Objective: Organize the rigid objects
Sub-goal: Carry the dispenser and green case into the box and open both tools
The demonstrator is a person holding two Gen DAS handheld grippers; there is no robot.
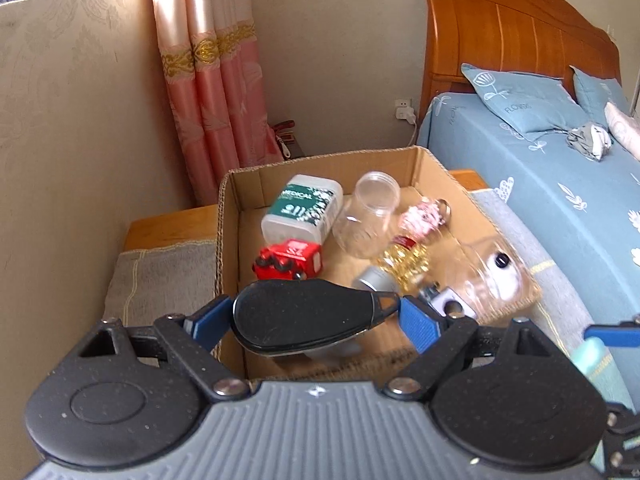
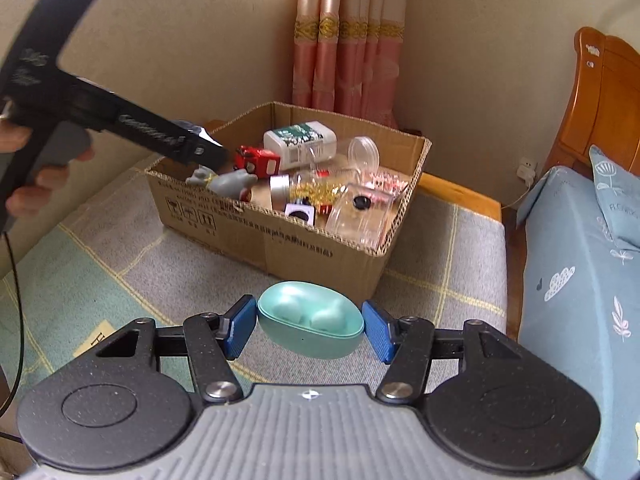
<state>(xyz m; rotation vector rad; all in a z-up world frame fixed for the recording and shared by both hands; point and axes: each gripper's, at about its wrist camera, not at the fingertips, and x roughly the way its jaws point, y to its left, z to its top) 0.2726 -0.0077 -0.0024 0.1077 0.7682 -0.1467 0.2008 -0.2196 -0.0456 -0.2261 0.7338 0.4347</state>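
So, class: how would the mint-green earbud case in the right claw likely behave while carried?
The mint-green earbud case looks like smooth, rounded plastic, so it may slip between the right claw pads. It is probably stiff and light. Its lid seems open with the earbuds showing, so tilting could spill them.

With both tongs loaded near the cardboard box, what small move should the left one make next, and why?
Probably open: the left tongs clamp a flat black teardrop-shaped case already over the open cardboard box of bottles and toys, so it should drop inside. The right tongs, holding a mint-green earbud case, hang short of the box.
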